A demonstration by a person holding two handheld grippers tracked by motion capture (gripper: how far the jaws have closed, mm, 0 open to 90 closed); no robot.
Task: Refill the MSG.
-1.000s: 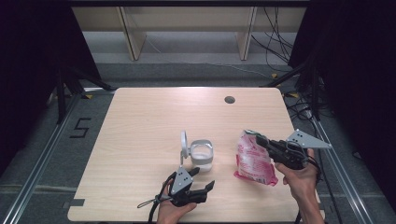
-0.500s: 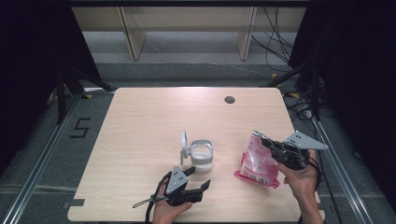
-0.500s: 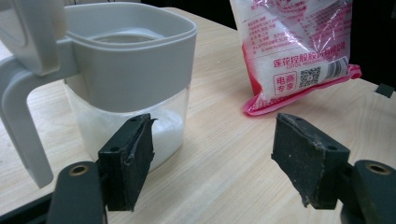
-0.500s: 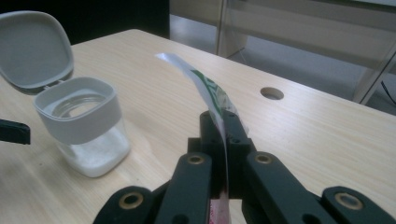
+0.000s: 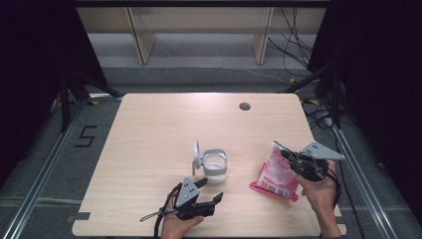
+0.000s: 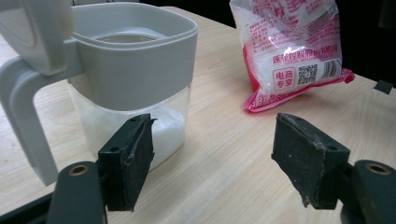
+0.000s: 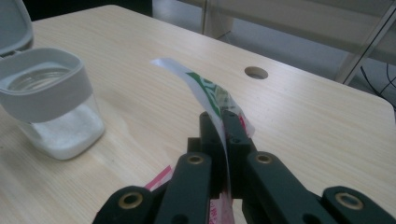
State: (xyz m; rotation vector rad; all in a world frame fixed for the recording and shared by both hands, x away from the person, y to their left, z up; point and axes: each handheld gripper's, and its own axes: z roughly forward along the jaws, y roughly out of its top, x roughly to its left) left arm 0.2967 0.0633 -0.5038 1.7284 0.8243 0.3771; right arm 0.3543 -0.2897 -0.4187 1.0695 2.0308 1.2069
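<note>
A clear container (image 5: 215,168) with a grey collar and a hinged lid (image 5: 196,151) standing open sits mid-table, white powder in its bottom. In the left gripper view the container (image 6: 135,70) is just beyond the left jaw. My left gripper (image 5: 210,190) lies near the front edge, open, with bare table between its jaws (image 6: 215,163). A pink and white printed bag (image 5: 275,175) stands tilted at the right, its lower end on the table. My right gripper (image 5: 287,154) is shut on the bag's top edge (image 7: 205,88), which curls out past the closed jaws (image 7: 223,121).
The wooden table (image 5: 159,129) has a round cable hole (image 5: 244,106) near its far edge. Black stands and cables flank the table on both sides. Shelving stands behind it. The bag (image 6: 289,46) lies to the right of the container.
My right gripper and the bag it holds have shifted slightly to the right. The left gripper and the container have stayed put.
</note>
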